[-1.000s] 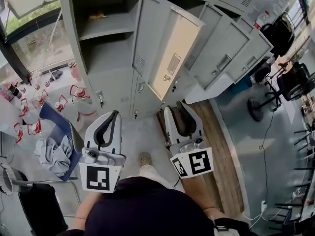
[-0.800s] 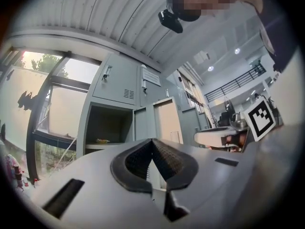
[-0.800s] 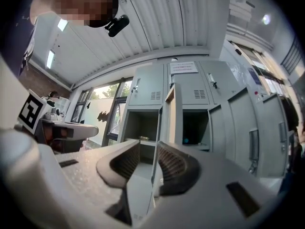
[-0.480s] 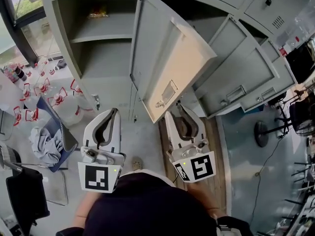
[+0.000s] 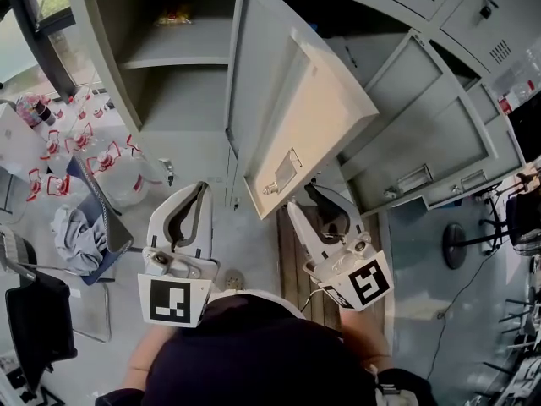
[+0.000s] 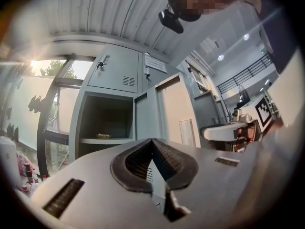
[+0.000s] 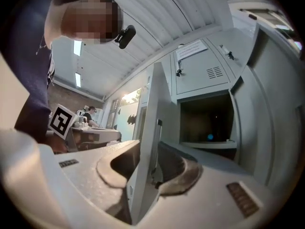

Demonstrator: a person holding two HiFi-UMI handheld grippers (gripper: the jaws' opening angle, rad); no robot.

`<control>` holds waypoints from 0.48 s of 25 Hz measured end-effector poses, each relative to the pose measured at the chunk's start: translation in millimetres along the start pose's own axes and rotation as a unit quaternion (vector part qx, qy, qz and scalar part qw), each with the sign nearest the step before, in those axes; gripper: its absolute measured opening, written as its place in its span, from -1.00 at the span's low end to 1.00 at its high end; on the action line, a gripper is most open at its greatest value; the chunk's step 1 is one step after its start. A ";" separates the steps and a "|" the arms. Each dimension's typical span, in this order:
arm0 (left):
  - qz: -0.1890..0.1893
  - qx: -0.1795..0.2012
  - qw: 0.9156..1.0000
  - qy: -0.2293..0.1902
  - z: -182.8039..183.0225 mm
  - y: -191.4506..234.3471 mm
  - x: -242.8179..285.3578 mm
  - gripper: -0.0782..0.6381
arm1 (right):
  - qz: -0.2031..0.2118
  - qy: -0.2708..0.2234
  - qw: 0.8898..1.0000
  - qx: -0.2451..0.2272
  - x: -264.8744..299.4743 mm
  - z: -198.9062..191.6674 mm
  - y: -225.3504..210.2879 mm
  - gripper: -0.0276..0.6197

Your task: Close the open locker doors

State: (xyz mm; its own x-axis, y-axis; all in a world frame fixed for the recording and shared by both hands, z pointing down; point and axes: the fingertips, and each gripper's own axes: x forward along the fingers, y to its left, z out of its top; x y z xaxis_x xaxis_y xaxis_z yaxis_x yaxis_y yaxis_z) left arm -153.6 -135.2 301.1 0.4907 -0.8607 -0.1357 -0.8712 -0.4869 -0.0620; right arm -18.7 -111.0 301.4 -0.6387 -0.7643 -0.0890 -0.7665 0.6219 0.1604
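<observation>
Right gripper (image 5: 321, 200): jaws apart, with the free edge of the door (image 5: 296, 117) standing between them. The right gripper view shows the panel edge-on, its latch just above the pads. Judged a straddle, not a clamp; the pads look slack on both faces. Held this way, either jaw can bear on the panel and swing it on its hinge.

Left gripper (image 5: 199, 191): clenched, tips meeting, nothing between them. It hangs level beside the right one and clear of the door; I judge it idle for this step.

The door stands swung well out from the lockers (image 5: 127, 66), pale inner face toward the camera, hinged on the upright at the right of the open bay. I cannot tell which bay it covers. A second door (image 5: 423, 134) also hangs open, farther right and well apart from both grippers. Task barely begun — neither door is shut.

Room: the open bay has a shelf (image 5: 182, 57) with a small yellow thing at the back. The floor (image 5: 254, 252) is grey, with a wooden strip under the right gripper. Left of the lockers are clear jugs (image 5: 127, 176) with red fittings, a cloth (image 5: 80, 244) on a seat, and a window — bright daylight.
</observation>
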 end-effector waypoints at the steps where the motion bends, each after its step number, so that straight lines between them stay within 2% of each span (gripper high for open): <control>1: -0.003 0.001 1.000 0.002 -1.2 -2.1 0.7 -0.77 | 0.009 0.004 1.000 0.003 0.6 -1.8 -0.5 -0.61; 3: -0.012 0.001 1.000 0.006 -3.2 -6.2 2.4 -0.77 | 0.025 0.011 1.000 0.007 2.0 -5.7 -1.4 -0.60; 6: -0.028 0.002 1.000 0.006 -3.3 -13.8 5.0 -0.77 | 0.049 0.025 0.998 0.014 5.8 -14.7 -0.2 -0.41; 12: -0.064 0.014 0.998 0.019 -2.9 -26.9 11.1 -0.77 | 0.084 0.038 0.995 0.037 11.2 -26.9 -0.9 -0.40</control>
State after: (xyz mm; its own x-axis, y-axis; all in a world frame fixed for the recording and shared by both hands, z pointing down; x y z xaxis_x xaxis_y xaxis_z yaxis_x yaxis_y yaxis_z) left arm -124.7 -132.0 304.1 0.5968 -0.7976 -0.0876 -0.8017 -0.5885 -0.1047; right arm -23.3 -124.7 326.7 -0.7529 -0.6581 0.0086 -0.6546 0.7501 0.0945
